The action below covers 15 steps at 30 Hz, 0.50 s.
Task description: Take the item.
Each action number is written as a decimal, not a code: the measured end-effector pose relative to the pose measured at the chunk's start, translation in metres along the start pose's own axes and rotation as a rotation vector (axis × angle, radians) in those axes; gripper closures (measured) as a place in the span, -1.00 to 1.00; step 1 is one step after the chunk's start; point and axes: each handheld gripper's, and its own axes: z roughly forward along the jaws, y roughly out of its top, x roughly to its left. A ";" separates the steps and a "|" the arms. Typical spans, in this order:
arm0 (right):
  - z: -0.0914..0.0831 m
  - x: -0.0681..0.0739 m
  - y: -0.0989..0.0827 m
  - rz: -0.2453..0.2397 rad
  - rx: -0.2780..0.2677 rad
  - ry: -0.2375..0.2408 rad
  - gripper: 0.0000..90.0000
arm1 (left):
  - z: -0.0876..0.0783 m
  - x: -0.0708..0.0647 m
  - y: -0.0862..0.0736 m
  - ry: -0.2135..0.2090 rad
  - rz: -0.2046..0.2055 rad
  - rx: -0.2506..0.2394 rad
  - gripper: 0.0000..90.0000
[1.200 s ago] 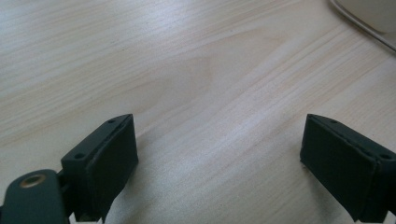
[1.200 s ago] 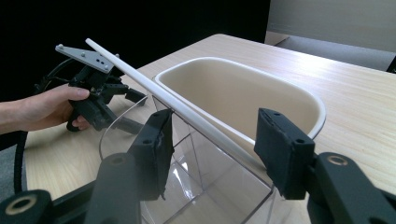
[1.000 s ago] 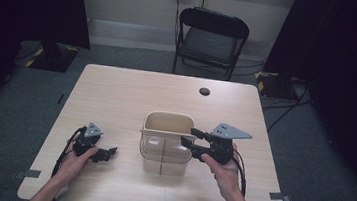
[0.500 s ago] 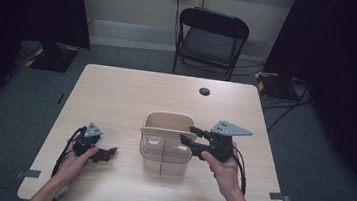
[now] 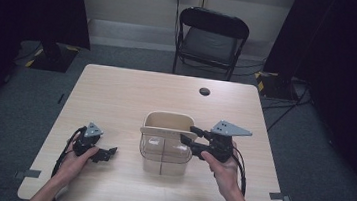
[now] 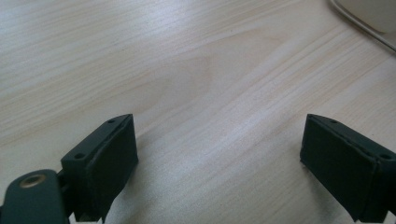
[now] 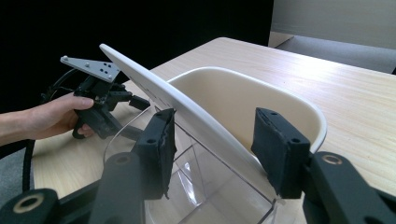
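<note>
Right tongs (image 5: 189,136) are clamped on the white lid (image 7: 187,116) of the bin (image 5: 166,144), which stands on the worktop (image 5: 131,95) directly ahead. Left tongs (image 5: 105,154) rest gaping wide, nothing between them, well apart from the bin.

A pale wood-grain counter (image 5: 117,94) carries a cream bin (image 5: 168,122) with a clear front section, standing just toward six o'clock of centre. A small dark round disc (image 5: 204,91) sits toward twelve o'clock. The left hand-held gripper (image 5: 105,154) rests on the wood at eight o'clock.
</note>
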 end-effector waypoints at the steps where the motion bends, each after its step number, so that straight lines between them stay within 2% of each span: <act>1: 0.000 0.000 0.000 0.000 0.000 0.000 0.10 | 0.000 0.000 0.000 0.000 0.000 0.000 -0.77; 15: 0.000 0.000 0.000 -0.001 -0.005 -0.003 0.11 | 0.000 0.000 0.000 0.000 0.000 0.000 -0.77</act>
